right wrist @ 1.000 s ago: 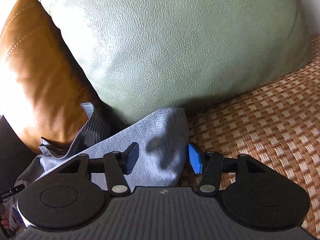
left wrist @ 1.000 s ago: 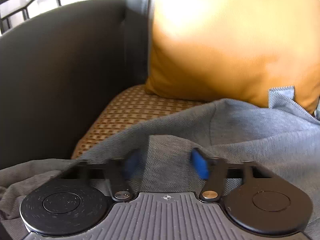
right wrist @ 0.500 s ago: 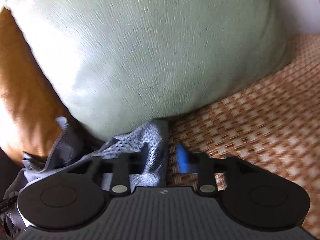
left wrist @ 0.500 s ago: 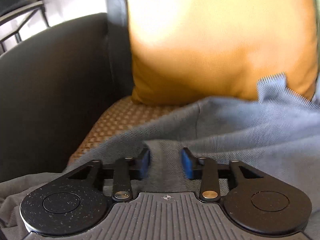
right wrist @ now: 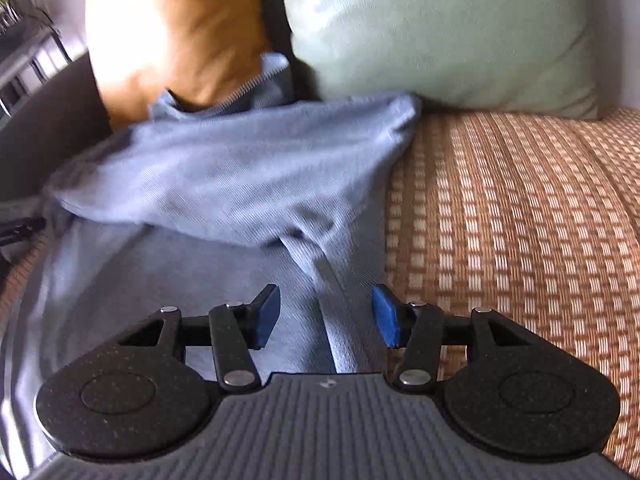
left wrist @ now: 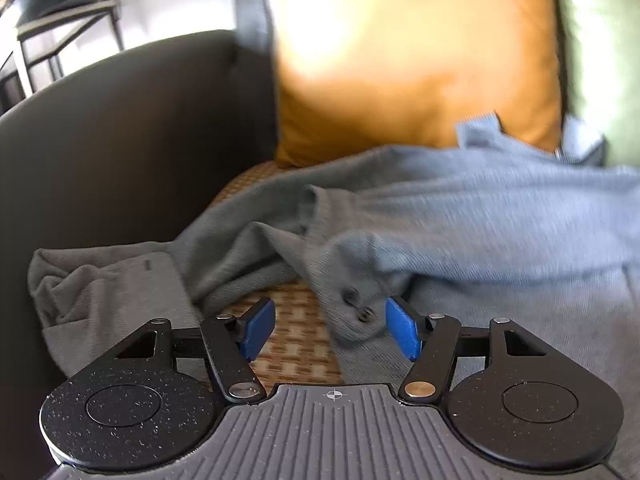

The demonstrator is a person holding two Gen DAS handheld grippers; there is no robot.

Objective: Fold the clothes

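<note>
A grey-blue garment (left wrist: 480,216) lies spread on the woven seat, its upper part folded down over the lower and its zip edge resting against the cushions. My left gripper (left wrist: 330,330) hovers over its left edge with the jaws opening. A buttoned flap (left wrist: 356,308) lies between the blue pads, close to the right one, and is not pinched. My right gripper (right wrist: 325,316) is over the garment (right wrist: 224,176) near its right edge, jaws opening. A raised crease of cloth runs between the pads (right wrist: 386,316), which do not press on it.
An orange cushion (left wrist: 416,60) and a pale green cushion (right wrist: 440,28) lean on the sofa back behind the garment. The dark armrest (left wrist: 120,132) rises at the left. Bare woven seat (right wrist: 512,220) stretches to the right. A metal side table (left wrist: 60,28) stands beyond the armrest.
Both grippers have drawn back from the cushions, so more of the garment shows. The left jaws stand wider than half a second ago, and cloth lies loose in front of them.
</note>
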